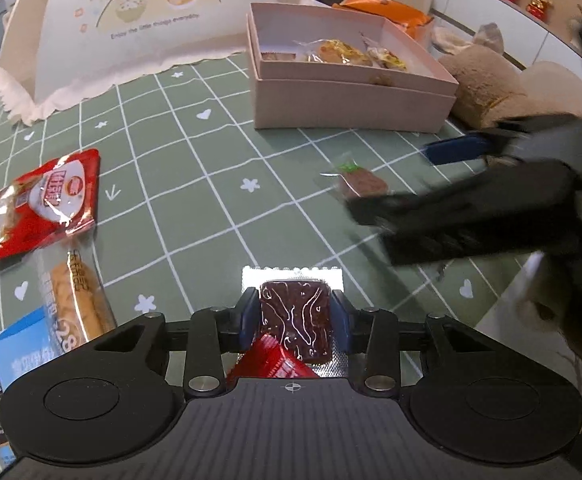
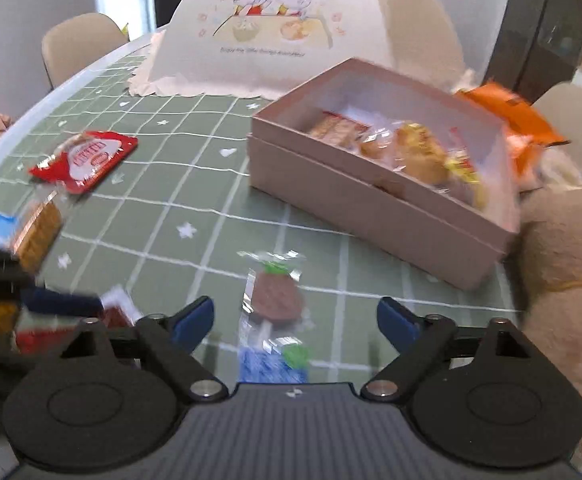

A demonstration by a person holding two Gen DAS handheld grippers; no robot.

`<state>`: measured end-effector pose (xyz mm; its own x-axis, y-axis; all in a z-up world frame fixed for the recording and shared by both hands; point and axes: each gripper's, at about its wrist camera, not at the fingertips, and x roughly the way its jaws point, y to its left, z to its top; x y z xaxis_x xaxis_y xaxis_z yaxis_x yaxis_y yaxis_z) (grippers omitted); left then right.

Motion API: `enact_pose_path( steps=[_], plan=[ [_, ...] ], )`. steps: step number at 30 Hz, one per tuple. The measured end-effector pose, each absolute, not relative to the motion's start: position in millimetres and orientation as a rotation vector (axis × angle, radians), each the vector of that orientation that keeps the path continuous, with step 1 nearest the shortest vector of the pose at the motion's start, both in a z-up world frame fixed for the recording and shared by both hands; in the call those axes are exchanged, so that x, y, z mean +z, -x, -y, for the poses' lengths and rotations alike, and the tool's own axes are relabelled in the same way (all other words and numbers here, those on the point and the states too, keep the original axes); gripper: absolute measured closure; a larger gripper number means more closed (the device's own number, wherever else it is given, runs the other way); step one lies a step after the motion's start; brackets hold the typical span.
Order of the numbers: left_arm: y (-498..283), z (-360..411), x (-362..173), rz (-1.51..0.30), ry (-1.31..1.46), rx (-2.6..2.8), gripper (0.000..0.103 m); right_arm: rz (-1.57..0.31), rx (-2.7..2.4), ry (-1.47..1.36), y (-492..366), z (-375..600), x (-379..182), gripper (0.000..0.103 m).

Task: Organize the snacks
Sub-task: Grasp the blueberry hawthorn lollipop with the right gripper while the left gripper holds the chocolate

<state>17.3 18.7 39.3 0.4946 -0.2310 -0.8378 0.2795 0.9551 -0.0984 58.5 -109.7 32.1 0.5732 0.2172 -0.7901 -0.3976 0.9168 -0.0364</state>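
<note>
Left gripper (image 1: pixel 295 314) pinched on a dark brown snack packet (image 1: pixel 295 320) with silver crimped edge, held just above the green grid tablecloth (image 1: pixel 195 184); a red wrapper (image 1: pixel 271 362) sits under its near end. Right gripper (image 2: pixel 295 316) spread wide, nothing between the blue pads (image 2: pixel 397 322), a small brown clear-wrapped snack (image 2: pixel 277 296) on the cloth just ahead of it. Pink box (image 1: pixel 351 102) at far right, open, already holding several wrapped snacks; an orange bag (image 1: pixel 387 10) behind it, a plush toy (image 1: pixel 487 88) touching its right end. Far left — a dome food cover (image 1: pixel 131 24) with cartoon children. Near left: red snack packet (image 1: pixel 47 200), overlapping a clear-wrapped biscuit roll (image 1: pixel 79 296). Open cloth between both tools and the box. Only the right wrist view shows a blue-and-green packet (image 2: pixel 273 364) under the tool — blurred.
</note>
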Motion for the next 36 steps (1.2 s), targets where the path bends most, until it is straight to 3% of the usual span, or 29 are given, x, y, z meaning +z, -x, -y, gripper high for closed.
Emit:
enact_pose_path(
  steps=[2, 4, 7, 8, 9, 17, 29, 33, 36],
  plan=[
    [-16, -20, 41, -0.999, -0.045, -0.311, 0.06, -0.932, 0.376, 0.209, -70, 103, 25, 0.038],
    [-16, -21, 46, -0.981, -0.039, -0.314, 0.06, -0.947, 0.391, 0.212, -72, 99, 23, 0.067],
    [-15, -20, 62, -0.932, -0.039, -0.322, 0.061, -0.939, 0.405, 0.261, -63, 100, 34, 0.067],
    [-15, -18, 70, -0.909, -0.04, -0.327, 0.066, -0.916, 0.406, 0.266, -56, 105, 42, 0.067],
    [-14, -18, 77, -0.888, -0.045, -0.328, 0.096, -0.9, 0.411, 0.265, -50, 110, 50, 0.067],
    [-37, -2, 134, -0.759, -0.043, -0.397, 0.09, -0.802, 0.31, 0.132, -20, 175, 108, 0.067],
    [-40, 8, 61, -0.977, -0.029, -0.361, 0.083, -0.93, 0.222, 0.077, -29, 184, 45, 0.066],
    [-33, 27, 45, -0.977, -0.211, -0.402, 0.081, -0.965, 0.238, 0.088, -34, 177, 30, 0.048],
    [-32, 30, 37, -0.968, -0.284, -0.375, 0.079, -0.978, 0.227, 0.108, -35, 176, 21, 0.043]
  ],
)
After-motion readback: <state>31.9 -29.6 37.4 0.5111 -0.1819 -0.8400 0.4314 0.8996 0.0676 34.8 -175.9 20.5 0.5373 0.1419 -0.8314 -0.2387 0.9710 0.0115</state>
